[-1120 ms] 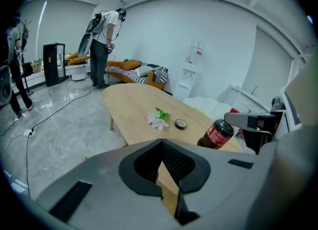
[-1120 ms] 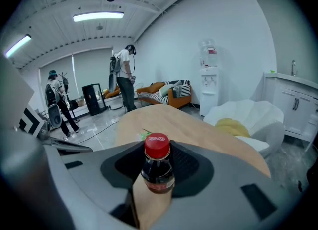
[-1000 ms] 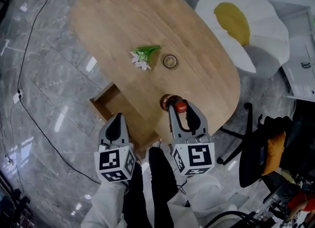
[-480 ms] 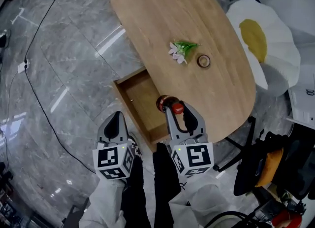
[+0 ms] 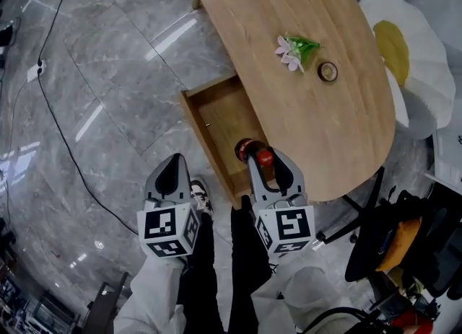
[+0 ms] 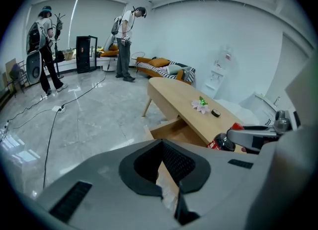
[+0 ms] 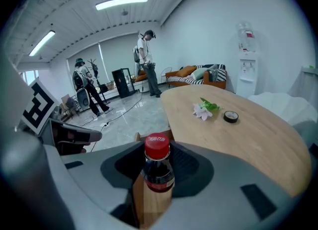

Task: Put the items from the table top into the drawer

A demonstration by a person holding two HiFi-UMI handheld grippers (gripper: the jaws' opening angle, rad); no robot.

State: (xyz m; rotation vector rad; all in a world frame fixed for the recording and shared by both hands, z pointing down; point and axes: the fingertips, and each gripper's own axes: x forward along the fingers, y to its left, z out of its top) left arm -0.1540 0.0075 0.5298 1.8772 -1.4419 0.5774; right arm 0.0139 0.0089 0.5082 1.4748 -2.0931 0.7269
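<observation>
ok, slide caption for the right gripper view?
Right gripper fingers holding a red-capped cola bottle, with a flower and tape roll on the wooden table beyond.

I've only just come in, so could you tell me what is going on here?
A person with a gripper in each hand is clearing a wooden table into its open drawer. The right tongs grip a red-capped cola bottle by the drawer's near end. The left tongs are shut and empty, over the floor. A flower sprig and a tape roll lie on the table.
</observation>
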